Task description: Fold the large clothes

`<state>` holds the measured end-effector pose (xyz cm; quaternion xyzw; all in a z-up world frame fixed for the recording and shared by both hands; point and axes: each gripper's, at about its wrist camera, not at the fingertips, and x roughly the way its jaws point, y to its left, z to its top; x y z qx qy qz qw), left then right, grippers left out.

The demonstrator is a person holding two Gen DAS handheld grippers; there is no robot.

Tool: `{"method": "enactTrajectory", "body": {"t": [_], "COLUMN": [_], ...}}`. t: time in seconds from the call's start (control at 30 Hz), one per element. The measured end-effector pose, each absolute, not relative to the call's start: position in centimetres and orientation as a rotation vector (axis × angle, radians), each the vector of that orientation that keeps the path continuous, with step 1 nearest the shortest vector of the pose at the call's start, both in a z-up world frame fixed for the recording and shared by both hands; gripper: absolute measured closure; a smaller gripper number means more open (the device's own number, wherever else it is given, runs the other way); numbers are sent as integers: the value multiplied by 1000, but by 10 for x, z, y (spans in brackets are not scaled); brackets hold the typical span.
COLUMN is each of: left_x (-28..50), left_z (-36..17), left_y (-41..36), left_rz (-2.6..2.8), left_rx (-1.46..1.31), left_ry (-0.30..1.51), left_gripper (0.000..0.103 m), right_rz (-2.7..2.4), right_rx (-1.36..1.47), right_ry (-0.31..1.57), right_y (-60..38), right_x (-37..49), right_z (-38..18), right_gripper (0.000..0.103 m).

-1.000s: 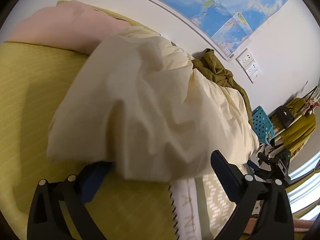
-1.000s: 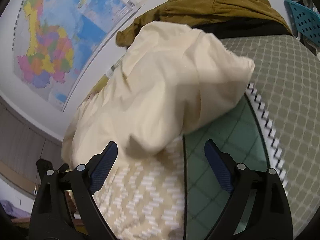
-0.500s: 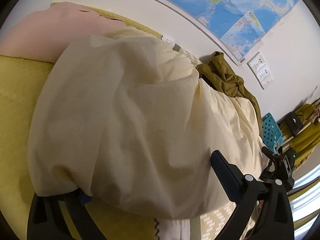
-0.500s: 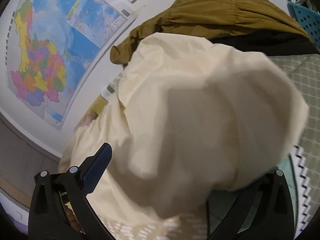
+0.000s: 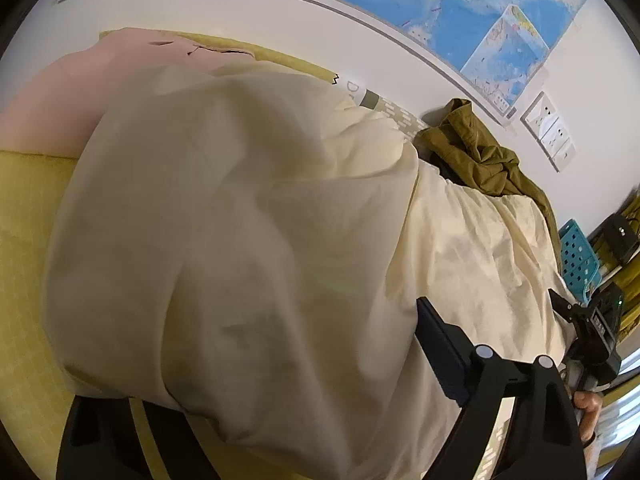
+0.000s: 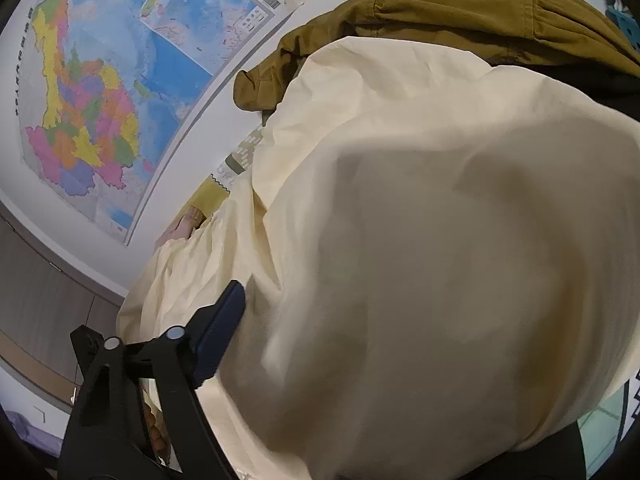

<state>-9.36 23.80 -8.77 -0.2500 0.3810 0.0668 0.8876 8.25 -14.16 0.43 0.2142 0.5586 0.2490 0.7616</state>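
The step in hand looks like carrying a fold across: the cream garment billows over the left gripper and right gripper, hiding one finger of each. Both sets of jaws have just been narrowing with cloth between them; whether they pinch it I cannot tell. Next, lay the fold on the bed, short of the olive jacket by the wall

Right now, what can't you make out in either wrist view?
- Left wrist: the left hand-held gripper has one finger buried under the cream cloth, so no grip can be confirmed.
- Right wrist: the right hand-held gripper has its far finger behind blurred cloth.
- Both: the bed surface under the cloth is hidden.
- The olive garment is cut off by the top edge.
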Motion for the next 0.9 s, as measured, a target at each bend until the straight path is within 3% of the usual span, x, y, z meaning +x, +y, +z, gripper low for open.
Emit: {"method": "enactTrajectory", "body": {"t": [0.17,0.27,0.33,0.37,0.43,0.53,0.6,0.8,0.9], "left_x": [-92,-91,-91,-91,-89,-86,-84,-86,-89], "left_z": [-87,-87,-87,-87,-87,-87,-87,-81,-70], "left_y": [241,247,249,251,251,252,255,262,262], "left_rz": [162,153,141,124,98,108,134,124,114], "left_rx": [-510,-530,-540,-553,-572,-568,-574,-644,-634], "left_ry": [792,790,785,777,768,773,777,771,756], "left_gripper": [34,41,40,34,29,31,45,69,74], "right_rz": [552,594,598,599,587,572,583,658,710], "right_rx": [477,517,531,524,506,523,595,665,645], "right_ry": [1225,1232,1242,1245,1244,1248,1256,1236,1213], "right_y": [-141,-141,-137,-134,-131,-135,-144,-145,-139], "right_x": [85,89,91,92,92,94,95,94,90], "right_z": [3,1,2,2,2,-6,-14,-5,14], "right_gripper": [30,23,17,16,19,52,69,85,86]}}
